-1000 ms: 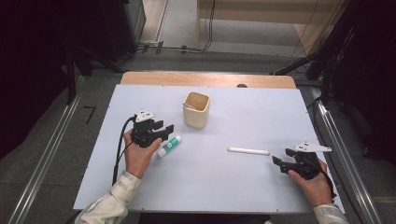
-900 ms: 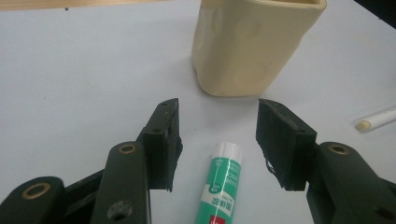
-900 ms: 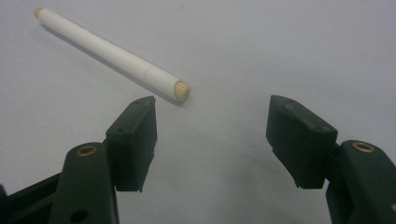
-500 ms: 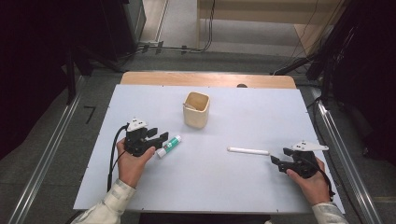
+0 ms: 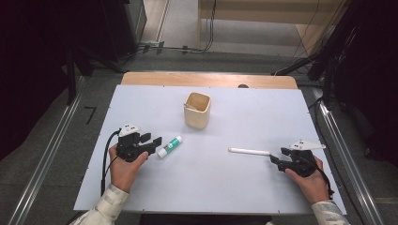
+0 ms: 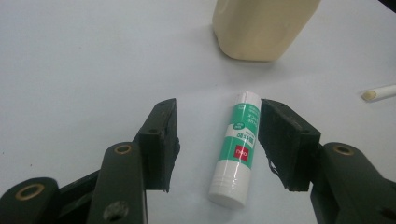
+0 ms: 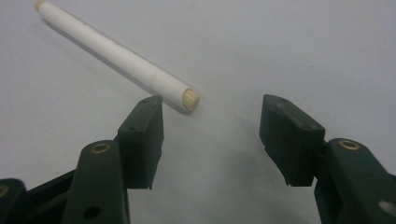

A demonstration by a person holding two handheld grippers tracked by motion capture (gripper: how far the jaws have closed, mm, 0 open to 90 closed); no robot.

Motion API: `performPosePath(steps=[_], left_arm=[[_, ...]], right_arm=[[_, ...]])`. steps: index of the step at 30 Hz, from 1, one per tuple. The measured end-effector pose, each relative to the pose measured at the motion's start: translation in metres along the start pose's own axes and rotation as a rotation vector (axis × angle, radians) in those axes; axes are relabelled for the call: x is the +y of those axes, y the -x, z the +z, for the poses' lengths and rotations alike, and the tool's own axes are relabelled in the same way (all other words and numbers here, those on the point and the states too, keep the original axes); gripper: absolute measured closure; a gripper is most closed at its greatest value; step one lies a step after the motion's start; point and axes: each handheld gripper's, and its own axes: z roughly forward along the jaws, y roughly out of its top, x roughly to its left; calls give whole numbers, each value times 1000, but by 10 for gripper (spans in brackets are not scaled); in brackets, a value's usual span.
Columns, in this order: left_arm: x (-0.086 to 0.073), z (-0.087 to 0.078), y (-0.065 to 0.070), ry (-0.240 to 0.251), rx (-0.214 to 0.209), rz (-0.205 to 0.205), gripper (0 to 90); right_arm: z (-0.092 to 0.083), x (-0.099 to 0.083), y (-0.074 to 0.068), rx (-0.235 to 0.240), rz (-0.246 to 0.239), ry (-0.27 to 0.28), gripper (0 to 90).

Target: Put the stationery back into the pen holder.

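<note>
Green-and-white glue stick (image 6: 239, 147) bears a label too blurred to read.

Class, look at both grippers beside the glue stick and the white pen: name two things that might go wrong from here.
1. The glue stick lies close to one jaw of the left gripper; closing may roll it.
2. The white pen lies beside one jaw of the right gripper, whose jaws have just been closing with nothing between them.
</note>
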Motion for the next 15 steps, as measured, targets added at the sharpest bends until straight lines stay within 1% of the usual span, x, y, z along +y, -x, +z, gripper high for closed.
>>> performPosePath(steps=[9,15], left_arm=[[0,1,0,-1,-1,-3,481],[1,-1,-5,4,17,-5,481]], right_arm=[[5,2,0,4,-9,-5,395],[7,5,-3,4,-26,-7,395]])
